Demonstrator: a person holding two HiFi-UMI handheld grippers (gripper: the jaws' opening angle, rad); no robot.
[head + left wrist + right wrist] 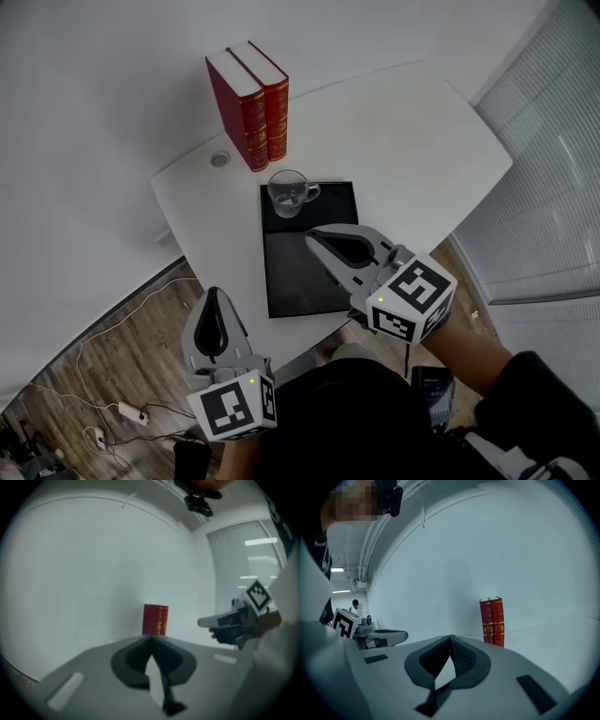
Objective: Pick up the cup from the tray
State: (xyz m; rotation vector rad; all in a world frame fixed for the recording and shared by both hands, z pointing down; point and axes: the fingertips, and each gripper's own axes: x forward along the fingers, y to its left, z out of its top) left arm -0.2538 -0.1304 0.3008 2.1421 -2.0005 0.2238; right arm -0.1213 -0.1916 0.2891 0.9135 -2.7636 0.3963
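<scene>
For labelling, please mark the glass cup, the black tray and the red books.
glass cup (pixel 291 193), head view, its bowl.
black tray (pixel 305 277), head view, bare middle of its floor.
red books (pixel 252 124), head view, spine of the left book.

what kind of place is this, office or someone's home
Most likely an office or lab workroom, not a home: a plain white table against a bare white wall, slatted blinds and, in the right gripper view, ceiling strip lights over a long open room.

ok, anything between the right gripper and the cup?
Nothing visible. The right gripper, jaws shut, hovers over the tray; only bare tray lies between it and the cup. Books stand beyond the cup.
</scene>
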